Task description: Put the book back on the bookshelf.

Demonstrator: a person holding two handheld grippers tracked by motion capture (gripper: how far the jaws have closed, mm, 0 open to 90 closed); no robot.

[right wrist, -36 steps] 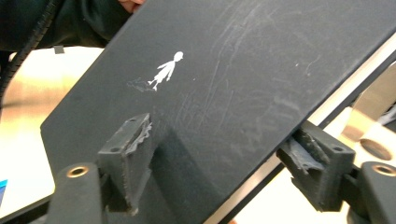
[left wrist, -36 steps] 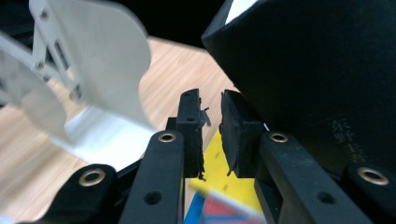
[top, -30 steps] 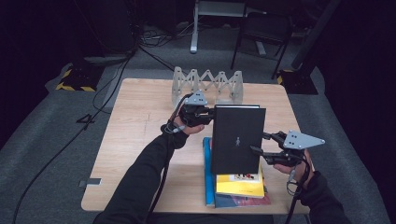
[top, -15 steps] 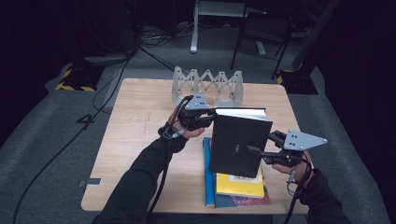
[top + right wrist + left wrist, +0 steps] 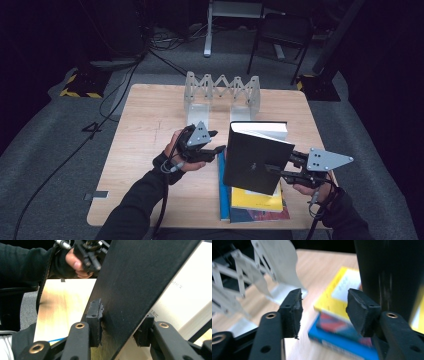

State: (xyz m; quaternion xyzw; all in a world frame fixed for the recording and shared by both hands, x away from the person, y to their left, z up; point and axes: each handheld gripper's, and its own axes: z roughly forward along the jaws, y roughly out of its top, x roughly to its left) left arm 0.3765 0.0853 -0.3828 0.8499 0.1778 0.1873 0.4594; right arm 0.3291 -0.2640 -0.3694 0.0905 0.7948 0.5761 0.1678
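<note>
— Fingers first: what has the right gripper (image 5: 278, 171) got?

— Its fingers (image 5: 94, 315) are closed on the cover of the black book (image 5: 255, 157). In the right gripper view one pad presses the dark outer face of the cover and the other sits behind it, against the pale page side, so the cover edge runs straight between the two.

— How does the book stand relative to those fingers?

— It rises from them, tilted, with the pinched spot low on its side edge. In the high view it is lifted clear of the desk (image 5: 145, 130), with its page block (image 5: 265, 129) showing along the top.

— And the left gripper (image 5: 216, 142)?

— Its fingers (image 5: 292, 311) stand well apart with nothing between them. In the left gripper view the black book is just beyond the right-hand finger, beside it rather than inside the gap; whether it touches that finger I cannot tell.

— What lies past the open gap?

— Straight ahead and below is a stack on the desk: a yellow book (image 5: 255, 199) on top of a blue book (image 5: 230, 212). Off to the left-hand finger's side stands the white folding rack (image 5: 222, 92), farther away.

— Where is the stack relative to the right fingers?

— Under the lifted black book, below and to the inner side of the right fingers.
</note>
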